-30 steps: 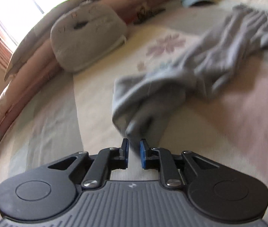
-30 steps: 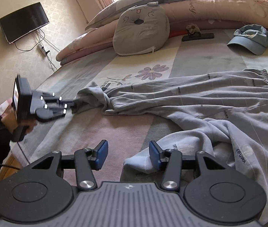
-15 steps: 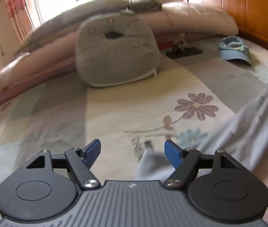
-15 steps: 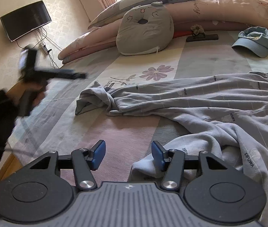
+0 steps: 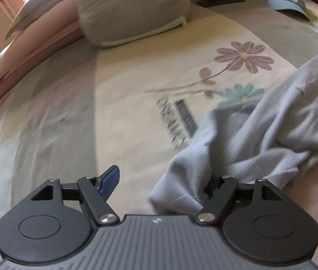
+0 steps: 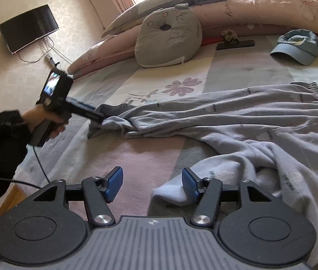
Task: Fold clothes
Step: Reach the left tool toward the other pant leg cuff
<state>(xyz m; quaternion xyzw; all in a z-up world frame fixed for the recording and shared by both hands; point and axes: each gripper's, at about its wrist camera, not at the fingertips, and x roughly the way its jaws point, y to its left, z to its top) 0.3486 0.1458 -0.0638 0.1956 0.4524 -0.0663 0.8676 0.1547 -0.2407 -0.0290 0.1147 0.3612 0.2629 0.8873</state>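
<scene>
Grey trousers [image 6: 226, 121] lie spread across the bed, waistband to the right, both legs pointing left. In the left wrist view my left gripper [image 5: 161, 183] is open, and the far leg's cuff [image 5: 188, 180] is bunched against its right finger, hiding most of that blue pad. The right wrist view shows a hand in a black sleeve holding the left gripper [image 6: 98, 118] at that same cuff. My right gripper [image 6: 152, 184] is open just above the bed; the near leg's cuff [image 6: 172, 193] lies by its right finger [image 6: 190, 184], with only part of it between the pads.
A grey cushion [image 6: 167, 38] and pink bolsters [image 6: 260, 6] line the head of the bed. A blue cap [image 6: 298, 47] and a flat black object [image 6: 235, 44] lie beyond the trousers. The bed's left edge [image 6: 19, 171] drops to the floor; a TV [image 6: 29, 28] hangs on the wall.
My left gripper let go of the far cuff, lifted away open, and has come back down to that cuff, still open. The right gripper has barely moved.
</scene>
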